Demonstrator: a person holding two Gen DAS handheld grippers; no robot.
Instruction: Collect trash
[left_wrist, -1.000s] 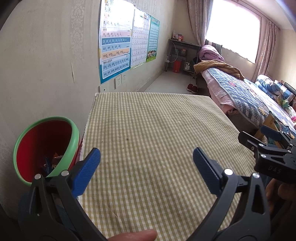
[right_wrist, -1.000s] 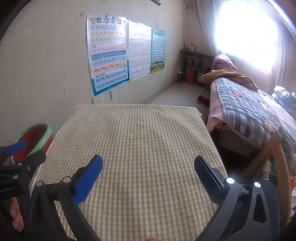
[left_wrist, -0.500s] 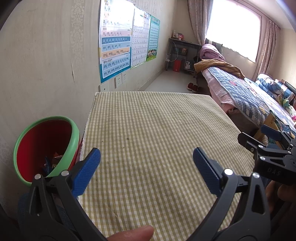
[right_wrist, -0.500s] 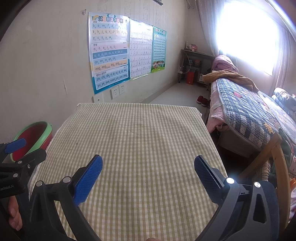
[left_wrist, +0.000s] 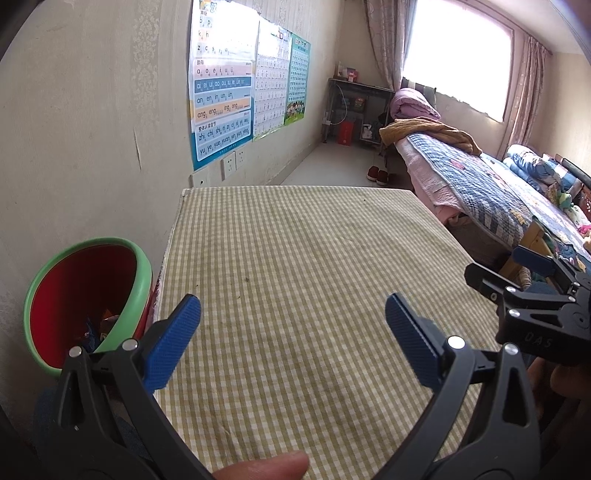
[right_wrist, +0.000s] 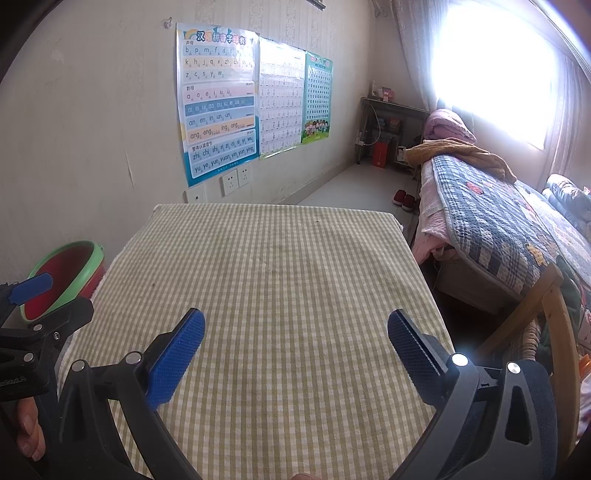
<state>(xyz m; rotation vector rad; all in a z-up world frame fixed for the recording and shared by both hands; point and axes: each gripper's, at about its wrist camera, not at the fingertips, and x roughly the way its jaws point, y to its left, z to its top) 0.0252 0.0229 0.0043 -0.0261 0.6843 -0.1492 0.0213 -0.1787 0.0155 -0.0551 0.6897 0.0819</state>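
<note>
Both grippers held low over the near edge of the tabletop (left_wrist: 295, 258), side by side and facing the far wall, most likely parked because nothing is left on the checked cloth to pick up. Left gripper (left_wrist: 293, 341) released, jaws wide apart and gripping nothing; right gripper (right_wrist: 295, 356) likewise spread and bare. Bin (left_wrist: 88, 295) tucked between the wall and the left edge of the tabletop, rim tilted toward the cloth, probably so scraps can be dropped straight off the side. Trash (left_wrist: 98, 328) down in the bottom of the bin, a few coloured scraps, too small to tell apart. From the left wrist: the red inside of the bin and its contents, plus the right gripper at the right edge above the person's hand. From the right wrist: only the bin's upper rim, contents hidden behind the left gripper at the left edge, but more of the bed (right_wrist: 498, 221) and a wooden chair (right_wrist: 554, 314) to the right. Judged from the bare cloth, collecting looks done or nearly so.
</note>
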